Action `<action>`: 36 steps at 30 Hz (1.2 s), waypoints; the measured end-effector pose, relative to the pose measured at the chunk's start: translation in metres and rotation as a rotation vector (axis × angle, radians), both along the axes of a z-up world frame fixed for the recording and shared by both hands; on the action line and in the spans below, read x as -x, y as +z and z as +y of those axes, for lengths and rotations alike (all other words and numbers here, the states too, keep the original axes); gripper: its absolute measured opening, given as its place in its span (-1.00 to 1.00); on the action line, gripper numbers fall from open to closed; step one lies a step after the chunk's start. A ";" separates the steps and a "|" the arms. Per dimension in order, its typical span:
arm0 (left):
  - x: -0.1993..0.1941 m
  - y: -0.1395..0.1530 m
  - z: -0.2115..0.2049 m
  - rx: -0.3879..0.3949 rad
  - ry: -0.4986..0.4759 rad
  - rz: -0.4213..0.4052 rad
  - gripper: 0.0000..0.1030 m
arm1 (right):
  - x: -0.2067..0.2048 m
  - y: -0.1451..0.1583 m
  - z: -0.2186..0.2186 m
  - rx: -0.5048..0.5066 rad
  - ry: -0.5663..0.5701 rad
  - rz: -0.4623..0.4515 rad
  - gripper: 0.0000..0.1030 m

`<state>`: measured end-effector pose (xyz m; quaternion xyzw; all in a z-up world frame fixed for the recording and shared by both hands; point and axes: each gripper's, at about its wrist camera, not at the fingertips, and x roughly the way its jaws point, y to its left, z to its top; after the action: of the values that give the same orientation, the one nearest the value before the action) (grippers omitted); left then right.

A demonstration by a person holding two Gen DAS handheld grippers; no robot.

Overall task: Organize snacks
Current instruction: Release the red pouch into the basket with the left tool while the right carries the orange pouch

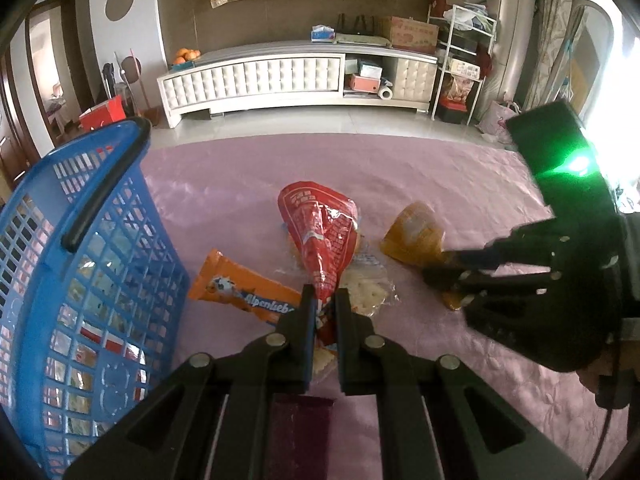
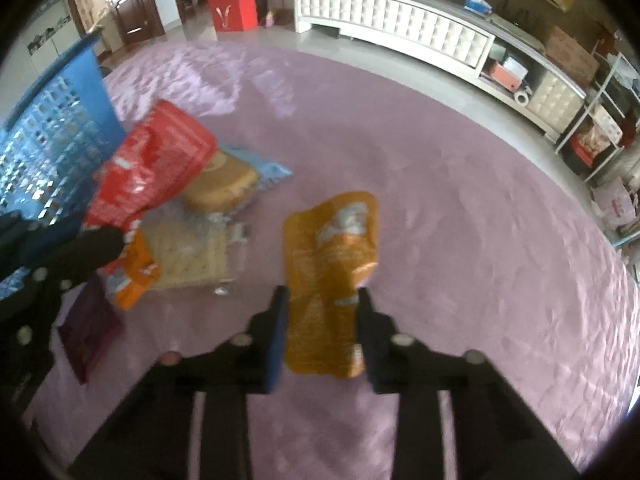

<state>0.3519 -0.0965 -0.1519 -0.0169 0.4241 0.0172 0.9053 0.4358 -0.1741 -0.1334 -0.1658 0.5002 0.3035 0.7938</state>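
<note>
Left wrist view: the left gripper is pinched nearly closed on the red snack bag at its crimped lower end, beside the blue basket. The bag looks light and crinkly; its seam is the safest hold.

Right wrist view: the right gripper stands half open astride the soft orange pouch on the pink cloth; whether its fingers touch the pouch, I cannot tell.

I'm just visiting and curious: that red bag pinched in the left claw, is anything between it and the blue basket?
Nothing visible blocks it. The left gripper is shut on the red bag, and the blue basket stands just to its left. The orange Alpenliebe pack lies on the pink cloth between them, low enough to pass over.
</note>
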 end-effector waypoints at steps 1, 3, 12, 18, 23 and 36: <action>0.000 0.001 0.001 0.003 0.001 0.003 -0.86 | 0.001 0.002 -0.001 -0.020 -0.003 0.009 -0.74; 0.000 0.002 0.002 0.015 0.005 0.010 -0.86 | 0.006 0.000 0.001 -0.019 0.002 0.010 -0.74; 0.021 0.019 0.003 0.053 -0.021 0.039 -0.86 | 0.024 0.015 -0.020 -0.091 -0.080 0.064 -0.76; 0.059 0.045 -0.005 0.088 -0.118 0.060 -0.86 | 0.071 0.054 -0.040 -0.114 -0.138 0.043 -0.76; 0.094 0.073 -0.007 0.063 -0.168 0.045 -0.86 | 0.117 0.091 -0.050 -0.138 -0.179 0.019 -0.75; 0.151 0.129 0.033 0.077 -0.316 0.039 -0.86 | 0.207 0.151 -0.032 -0.120 -0.235 -0.004 -0.75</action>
<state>0.2009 -0.0636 -0.0225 0.0156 0.4395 -0.1412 0.8870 0.2287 -0.2057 0.0174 -0.0590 0.4956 0.2374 0.8334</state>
